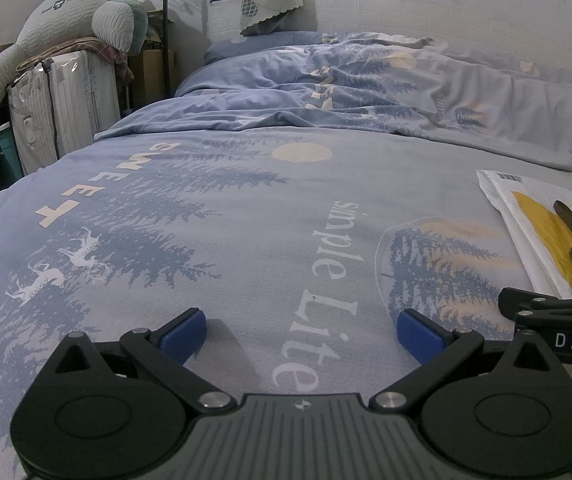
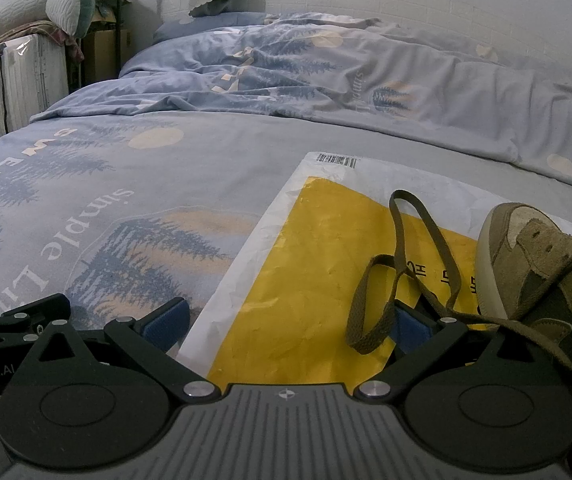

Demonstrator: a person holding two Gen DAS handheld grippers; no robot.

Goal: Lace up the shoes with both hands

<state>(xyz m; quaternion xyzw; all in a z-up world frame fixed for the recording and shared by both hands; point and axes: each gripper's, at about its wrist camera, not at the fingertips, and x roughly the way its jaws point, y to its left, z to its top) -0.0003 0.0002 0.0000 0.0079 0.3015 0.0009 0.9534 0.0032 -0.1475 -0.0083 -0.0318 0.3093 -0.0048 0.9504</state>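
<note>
Trailing flat woven lace (image 2: 369,300), suede shoe (image 2: 545,264)

My brown suede shoe (image 2: 541,264) lies at about three o'clock on a yellow-and-white mailer bag (image 2: 309,264), its pale rubber toe pointing toward twelve. Its flat olive-brown lace (image 2: 369,312) is loose, one loop spread across the yellow toward ten o'clock, another strand trailing back toward five.

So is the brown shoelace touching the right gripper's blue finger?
Cannot tell. In the right wrist view the shoelace loops across in front of the right gripper and covers part of one blue finger, but overlap alone doesn't prove contact.
</note>
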